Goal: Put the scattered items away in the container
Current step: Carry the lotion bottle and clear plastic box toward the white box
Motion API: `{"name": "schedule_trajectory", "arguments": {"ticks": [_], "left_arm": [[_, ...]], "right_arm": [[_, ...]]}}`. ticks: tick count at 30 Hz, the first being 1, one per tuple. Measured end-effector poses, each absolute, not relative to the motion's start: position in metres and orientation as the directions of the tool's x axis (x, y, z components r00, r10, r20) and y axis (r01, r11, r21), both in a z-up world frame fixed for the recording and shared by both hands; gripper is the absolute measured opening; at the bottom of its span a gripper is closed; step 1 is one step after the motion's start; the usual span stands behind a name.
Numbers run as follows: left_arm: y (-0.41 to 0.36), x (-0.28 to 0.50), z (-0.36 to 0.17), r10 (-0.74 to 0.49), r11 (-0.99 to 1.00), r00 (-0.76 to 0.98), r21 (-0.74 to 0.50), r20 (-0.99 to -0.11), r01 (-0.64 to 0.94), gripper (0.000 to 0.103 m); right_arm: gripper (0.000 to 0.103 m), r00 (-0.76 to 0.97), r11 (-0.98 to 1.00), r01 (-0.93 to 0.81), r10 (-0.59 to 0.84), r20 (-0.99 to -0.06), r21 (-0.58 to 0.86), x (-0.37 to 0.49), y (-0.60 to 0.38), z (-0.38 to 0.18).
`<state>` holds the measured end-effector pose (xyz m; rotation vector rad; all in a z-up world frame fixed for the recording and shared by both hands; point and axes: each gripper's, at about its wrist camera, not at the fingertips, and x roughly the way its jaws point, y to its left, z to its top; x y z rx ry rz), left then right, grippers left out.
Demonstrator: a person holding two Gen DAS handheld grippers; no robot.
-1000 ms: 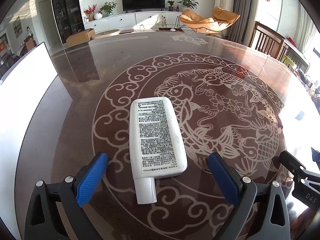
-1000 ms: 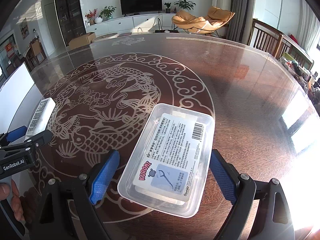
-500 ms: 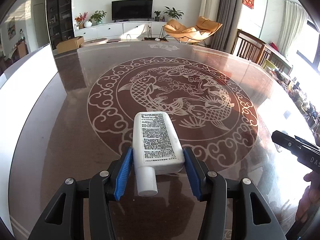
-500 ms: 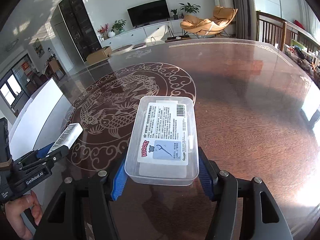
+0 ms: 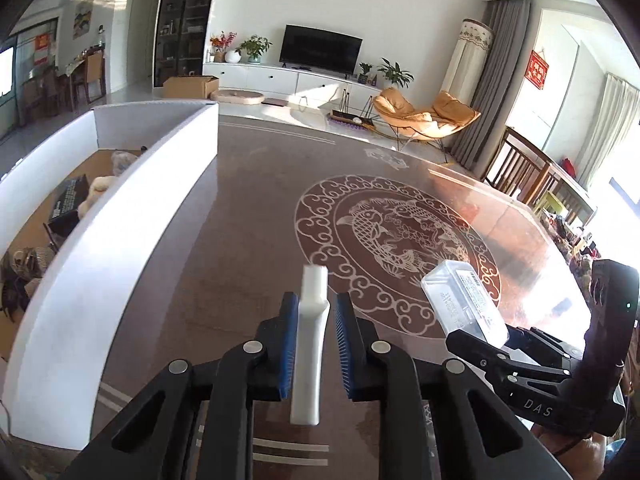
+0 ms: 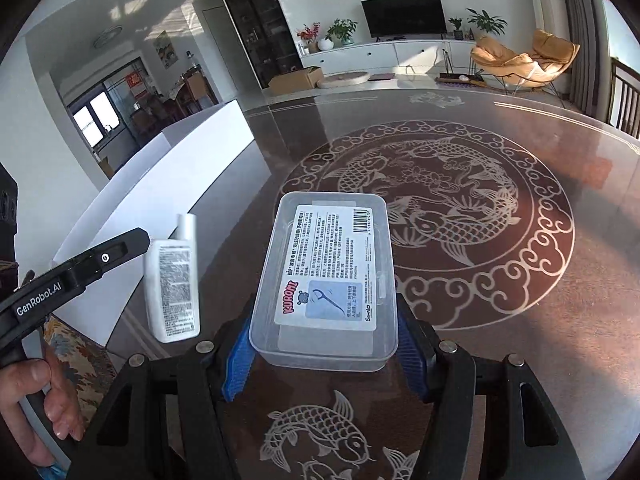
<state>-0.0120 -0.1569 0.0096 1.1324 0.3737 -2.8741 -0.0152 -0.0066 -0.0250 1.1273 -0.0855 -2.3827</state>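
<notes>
My left gripper (image 5: 316, 344) is shut on a white flat bottle (image 5: 310, 340), held edge-on with its cap pointing forward, lifted above the table. The bottle also shows in the right wrist view (image 6: 174, 280), in the air beside the white container. My right gripper (image 6: 320, 354) is shut on a clear plastic floss-pick box (image 6: 324, 276), held above the table; it also shows in the left wrist view (image 5: 464, 300). The big white container (image 5: 132, 216) stands at the table's left edge, with several items inside.
The dark wooden table (image 5: 260, 220) has a carp and cloud pattern (image 6: 432, 216) in the middle. Wooden chairs (image 5: 520, 168) stand at the far right edge. The container's long white wall (image 6: 160, 184) runs along the left side.
Both grippers have risen from the table with their items and swung left toward the white container. The left gripper has rolled, so the bottle now stands on edge.
</notes>
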Motion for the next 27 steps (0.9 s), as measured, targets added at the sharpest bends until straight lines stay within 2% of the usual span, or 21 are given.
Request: {"name": "schedule_trajectory", "arguments": {"ticks": [4,8,11,13,14,18,22,27], "left_arm": [[-0.214,-0.005,0.029,-0.007,-0.962,-0.735,-0.197,-0.678,0.19,0.018],[-0.223,-0.001,0.022,0.071,-0.974,-0.687,-0.199,-0.723,0.109,0.018],[-0.198,0.0,0.003,0.112,-0.991,-0.637,-0.136,-0.763,-0.011,0.031],[-0.183,0.001,-0.013,0.153,-0.988,-0.611,-0.113,-0.777,-0.104,0.061],[-0.176,0.001,-0.021,0.168,-0.984,-0.593,-0.096,-0.787,-0.15,0.063],[-0.166,0.005,-0.044,0.153,-0.966,-0.558,-0.005,-0.816,-0.257,0.064],[-0.17,-0.003,-0.064,0.194,-0.955,-0.511,-0.041,-0.837,-0.295,0.064],[-0.16,-0.003,-0.074,0.16,-0.938,-0.537,0.041,-0.828,-0.343,0.064]], "right_arm": [[0.062,-0.532,-0.805,0.546,-0.547,-0.647,0.233,-0.021,-0.067,0.02],[0.062,-0.548,-0.786,0.555,-0.592,-0.591,0.273,-0.034,-0.079,0.048],[0.062,-0.571,-0.804,0.534,-0.572,-0.589,0.263,-0.031,-0.064,0.05],[0.062,-0.564,-0.815,0.513,-0.557,-0.609,0.27,-0.025,-0.044,0.04],[0.062,-0.562,-0.822,0.501,-0.546,-0.622,0.27,-0.02,-0.035,0.035],[0.062,-0.563,-0.859,0.436,-0.494,-0.662,0.269,-0.001,0.011,0.01],[0.062,-0.555,-0.876,0.375,-0.475,-0.682,0.304,0.01,0.046,-0.009],[0.062,-0.566,-0.879,0.349,-0.475,-0.674,0.326,0.014,0.061,-0.013]]}}
